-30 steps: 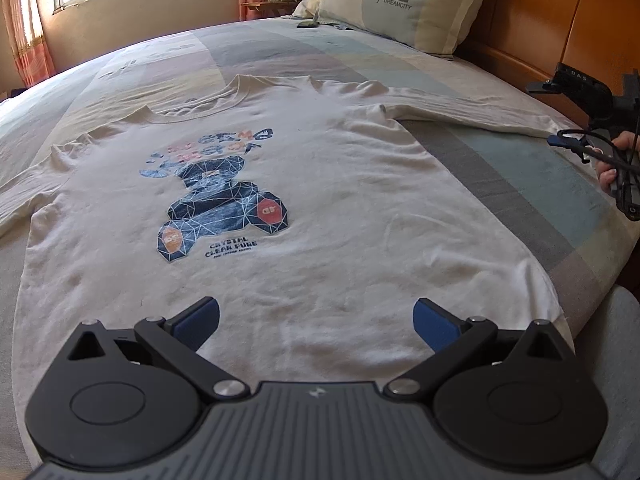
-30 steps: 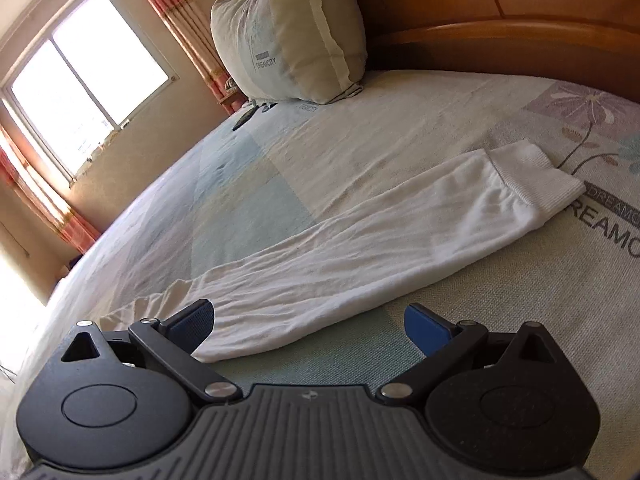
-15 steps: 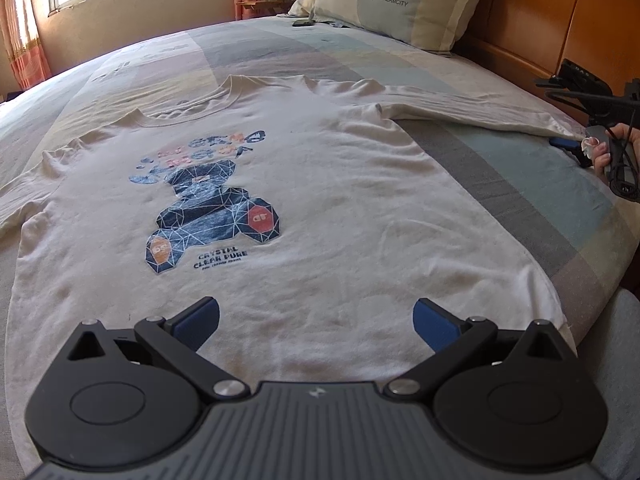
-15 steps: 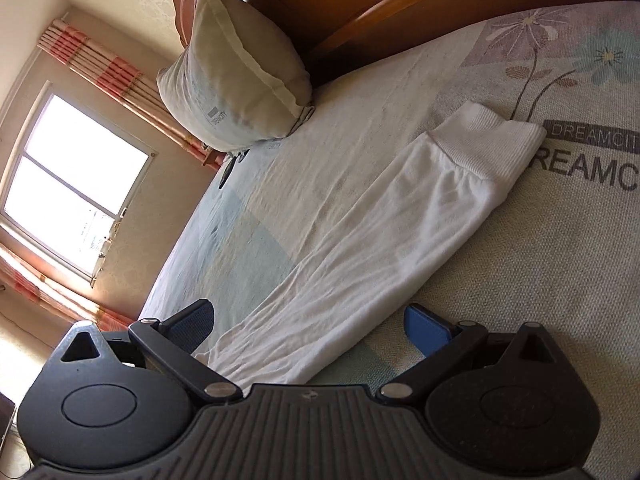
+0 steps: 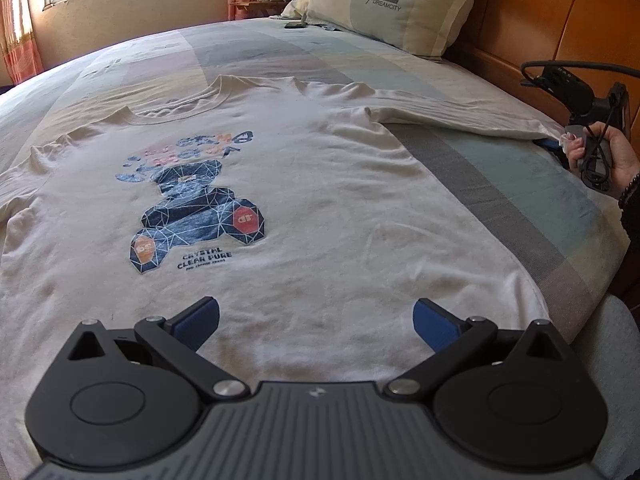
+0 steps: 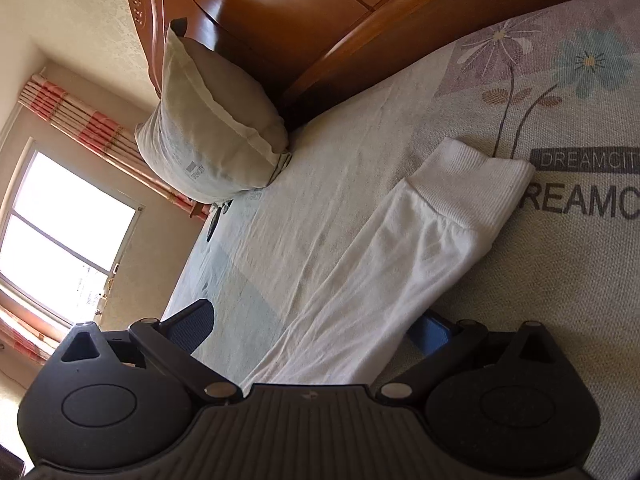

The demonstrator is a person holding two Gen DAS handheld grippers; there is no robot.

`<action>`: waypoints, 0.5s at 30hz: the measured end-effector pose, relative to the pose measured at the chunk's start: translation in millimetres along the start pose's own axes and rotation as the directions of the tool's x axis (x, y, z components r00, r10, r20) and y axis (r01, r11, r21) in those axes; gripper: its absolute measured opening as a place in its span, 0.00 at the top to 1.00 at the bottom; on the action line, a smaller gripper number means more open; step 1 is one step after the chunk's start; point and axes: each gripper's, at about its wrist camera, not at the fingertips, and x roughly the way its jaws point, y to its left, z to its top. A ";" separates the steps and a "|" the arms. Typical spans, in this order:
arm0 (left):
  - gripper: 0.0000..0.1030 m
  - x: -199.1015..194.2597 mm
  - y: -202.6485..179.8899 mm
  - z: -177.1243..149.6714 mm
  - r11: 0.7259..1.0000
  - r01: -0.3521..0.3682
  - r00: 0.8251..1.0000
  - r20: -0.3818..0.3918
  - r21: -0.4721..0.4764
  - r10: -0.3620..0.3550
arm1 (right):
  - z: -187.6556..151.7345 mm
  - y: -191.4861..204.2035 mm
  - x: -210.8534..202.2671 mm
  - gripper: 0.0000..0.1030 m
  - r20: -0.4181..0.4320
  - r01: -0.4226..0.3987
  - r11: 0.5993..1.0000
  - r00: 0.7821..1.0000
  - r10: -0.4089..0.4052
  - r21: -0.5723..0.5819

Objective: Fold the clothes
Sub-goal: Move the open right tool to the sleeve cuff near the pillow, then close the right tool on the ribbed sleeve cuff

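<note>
My left gripper [image 5: 316, 316] hangs just above the hem of the shirt [image 5: 320, 208], its 2 blue pads spread wide with nothing between them. The shirt lies flat and face up on the bed [image 5: 520, 184] straight ahead of that gripper, its bear print [image 5: 200, 216] ahead and a little to the left, the collar beyond that. Its sleeve [image 5: 460, 116] runs off to the far right, where my right hand [image 5: 604, 156] holds the other tool. My right gripper [image 6: 316, 322] is also spread wide, rolled on its side and low over the sleeve [image 6: 380, 280], which passes between the 2 pads and covers part of the right-hand one; the jaws are not closed on it. The ribbed cuff [image 6: 472, 184] lies ahead and to the right of this gripper, on the printed cover. A pillow [image 6: 208, 136] leans against the headboard [image 6: 280, 20] ahead on the left
</note>
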 end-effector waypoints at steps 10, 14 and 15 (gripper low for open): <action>0.01 0.5 4.0 -0.5 0.999 0.022 1.000 0.016 -0.023 -0.022 | 3.8 17.2 27.1 0.00 0.035 0.065 0.990 0.998 -0.061 -0.124; 0.01 4.8 4.4 -0.5 0.999 0.022 1.000 0.007 -0.026 -0.021 | -18.3 30.2 36.9 0.00 -0.035 -0.002 0.977 0.999 -0.006 -0.212; 0.01 3.8 4.9 -1.1 0.999 0.024 1.000 0.010 -0.026 -0.024 | -20.7 33.4 40.6 0.00 -0.028 0.010 0.968 0.999 -0.018 -0.251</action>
